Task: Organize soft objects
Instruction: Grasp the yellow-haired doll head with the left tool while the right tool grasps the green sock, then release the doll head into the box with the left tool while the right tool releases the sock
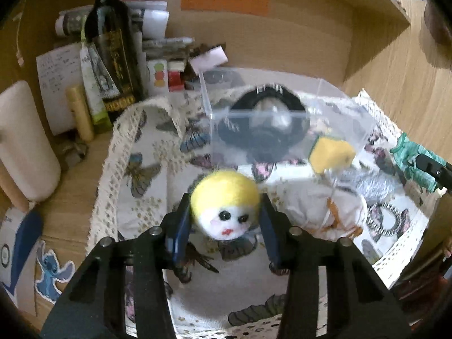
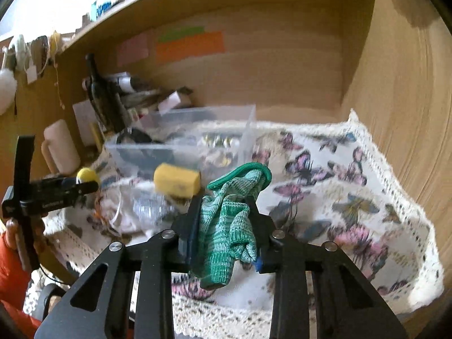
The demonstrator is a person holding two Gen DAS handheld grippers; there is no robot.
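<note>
Carrying a felt doll head point(image 1: 224, 204) in the left gripper point(image 1: 224, 220), its fingers closed on it above the butterfly cloth point(image 1: 147, 197), and a green sock point(image 2: 228, 226) pinched in the right gripper point(image 2: 226, 234), both could snag the clear box point(image 1: 288, 118) rim. The box's dark contents are blurred.

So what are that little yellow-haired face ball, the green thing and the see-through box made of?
Face ball: looks like felted wool, with a fuzzy matte surface and stray fibres. Green cloth: ribbed knit fabric, limp and folded, possibly a sock. Box: clear hard plastic, with straight glossy walls.
</note>
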